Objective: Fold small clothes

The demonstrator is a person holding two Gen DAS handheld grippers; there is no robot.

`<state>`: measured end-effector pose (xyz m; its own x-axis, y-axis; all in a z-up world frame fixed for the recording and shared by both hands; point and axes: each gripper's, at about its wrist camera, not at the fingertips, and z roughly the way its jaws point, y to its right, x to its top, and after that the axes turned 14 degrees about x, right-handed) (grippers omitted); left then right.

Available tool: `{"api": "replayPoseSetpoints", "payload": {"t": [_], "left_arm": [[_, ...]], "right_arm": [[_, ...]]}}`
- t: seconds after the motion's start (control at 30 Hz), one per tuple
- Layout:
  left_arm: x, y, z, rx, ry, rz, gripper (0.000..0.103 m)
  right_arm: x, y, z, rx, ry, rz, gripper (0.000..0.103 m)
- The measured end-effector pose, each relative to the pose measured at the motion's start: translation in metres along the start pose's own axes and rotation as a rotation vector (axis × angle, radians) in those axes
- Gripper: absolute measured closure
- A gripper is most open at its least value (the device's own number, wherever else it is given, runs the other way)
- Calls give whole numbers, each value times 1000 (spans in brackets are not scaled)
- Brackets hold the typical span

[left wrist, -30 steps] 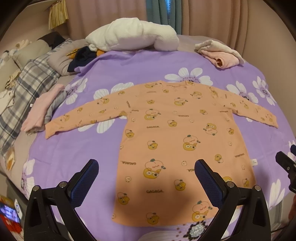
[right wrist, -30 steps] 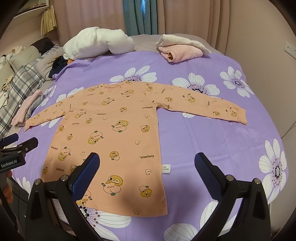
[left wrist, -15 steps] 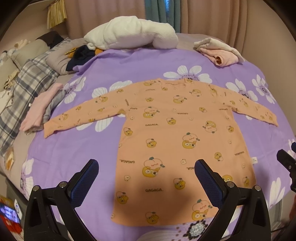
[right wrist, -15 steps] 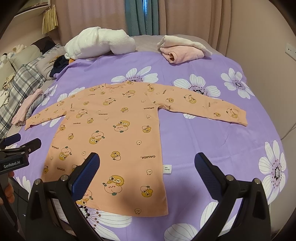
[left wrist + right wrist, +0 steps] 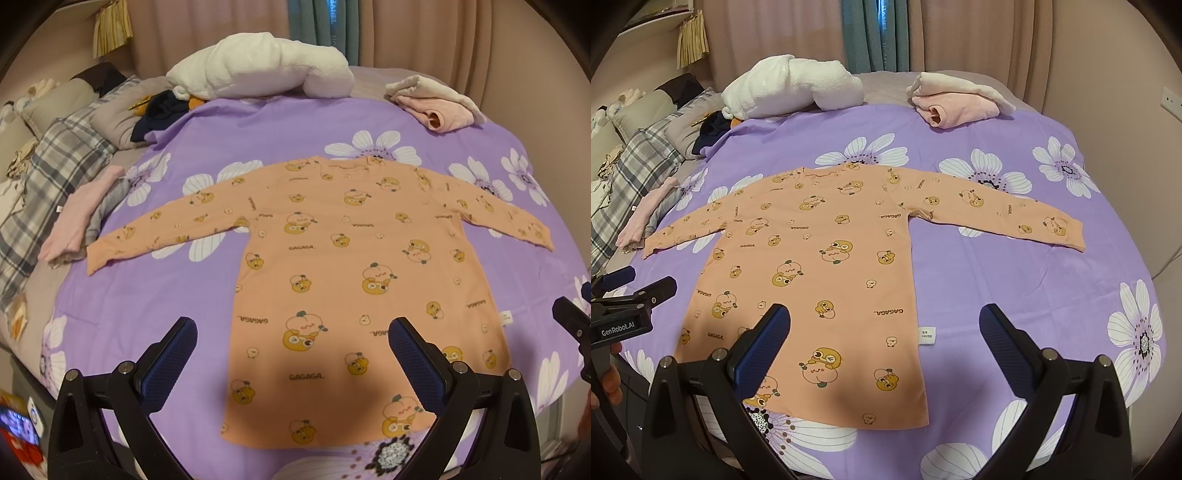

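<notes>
An orange long-sleeved child's shirt (image 5: pixel 354 280) (image 5: pixel 820 273) with cartoon prints lies flat on the purple flowered bedspread (image 5: pixel 147 310) (image 5: pixel 1015 295), both sleeves spread sideways, hem nearest me. My left gripper (image 5: pixel 291 354) hangs open above the hem's left half, holding nothing. My right gripper (image 5: pixel 882 350) is open over the hem's right side, near the small white side label (image 5: pixel 927 335), also holding nothing. Each gripper shows at the edge of the other's view: the left gripper (image 5: pixel 628 295), the right gripper (image 5: pixel 572 325).
A white fluffy blanket (image 5: pixel 258 74) lies at the bed's far side. Folded pink and cream clothes (image 5: pixel 436 103) (image 5: pixel 956 99) sit far right. A pink garment (image 5: pixel 74 221) and plaid bedding (image 5: pixel 48 177) lie left. A wall (image 5: pixel 1126 74) borders the right.
Both views have drifted slightly, the shirt sitting a little lower and further right in the right wrist view. The shirt lies untouched and both grippers stay open.
</notes>
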<state>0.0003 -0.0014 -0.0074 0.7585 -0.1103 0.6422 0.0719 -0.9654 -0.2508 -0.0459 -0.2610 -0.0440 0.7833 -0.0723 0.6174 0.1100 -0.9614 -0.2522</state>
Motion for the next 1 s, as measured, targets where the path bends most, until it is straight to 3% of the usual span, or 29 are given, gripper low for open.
{"api": "replayPoseSetpoints", "payload": {"t": [0.63, 1.0], "left_arm": [[0, 1, -5, -38, 16, -44, 1], [-4, 5, -3, 4, -58, 25, 1]], "right_arm": [[-2, -1, -7, 10, 20, 3, 0], [0, -1, -8, 18, 15, 11, 0]]}}
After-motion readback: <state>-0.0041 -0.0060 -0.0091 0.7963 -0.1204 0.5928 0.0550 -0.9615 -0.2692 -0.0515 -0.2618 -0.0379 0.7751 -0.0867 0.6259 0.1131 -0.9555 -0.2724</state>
